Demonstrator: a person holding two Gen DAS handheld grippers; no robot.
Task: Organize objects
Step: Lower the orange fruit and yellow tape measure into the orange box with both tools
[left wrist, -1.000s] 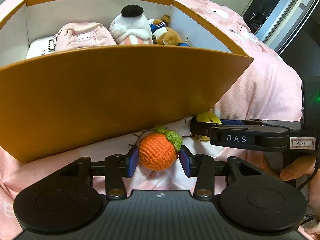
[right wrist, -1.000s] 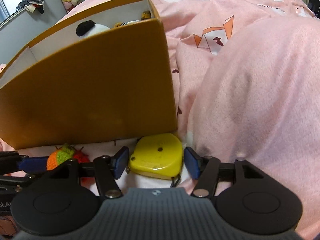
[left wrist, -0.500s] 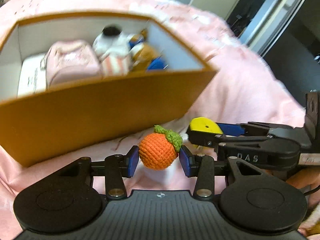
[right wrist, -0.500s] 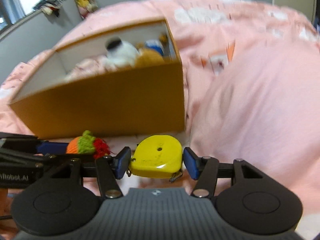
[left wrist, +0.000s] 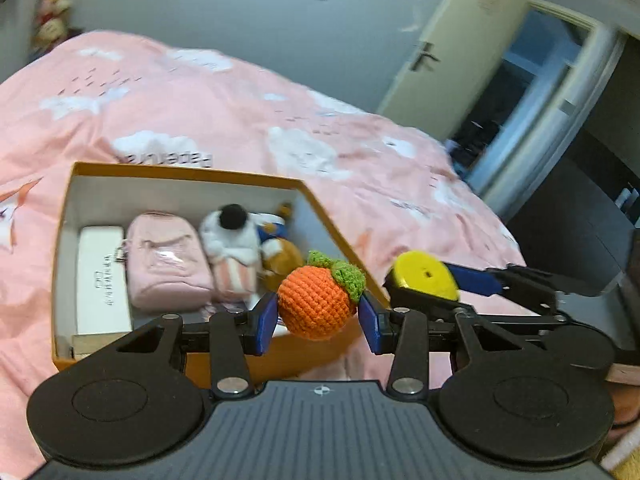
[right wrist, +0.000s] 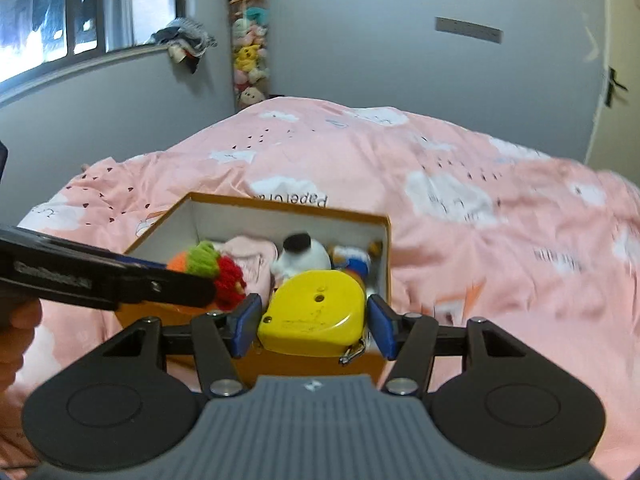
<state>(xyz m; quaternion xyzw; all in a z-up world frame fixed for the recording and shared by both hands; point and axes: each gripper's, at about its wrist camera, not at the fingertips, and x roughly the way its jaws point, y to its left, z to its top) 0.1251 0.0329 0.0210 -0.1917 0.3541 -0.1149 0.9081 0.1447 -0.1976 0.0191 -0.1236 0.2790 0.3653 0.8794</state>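
left gripper (left wrist: 318,317): clamped on crochet orange (left wrist: 316,304), held above box (left wrist: 192,174) near its right wall | right gripper (right wrist: 312,322): clamped on yellow tape measure (right wrist: 314,312), over box's near right corner | box: on pink bed (left wrist: 200,112), holds pouch (left wrist: 166,258), plush toys (left wrist: 236,248)

Crocheted orange (left wrist: 316,304): a round knitted ball with a green leafy top, clamped between blue pads, held in the air above the near wall of the box. Yellow tape measure (right wrist: 314,312): a rounded plastic case, flat face up, metal hook at its lower right corner, likewise gripped aloft. Orange cardboard box (left wrist: 192,172): open-topped, white inside, resting on the pink bedspread; it holds a white carton, a pink pouch and plush toys.
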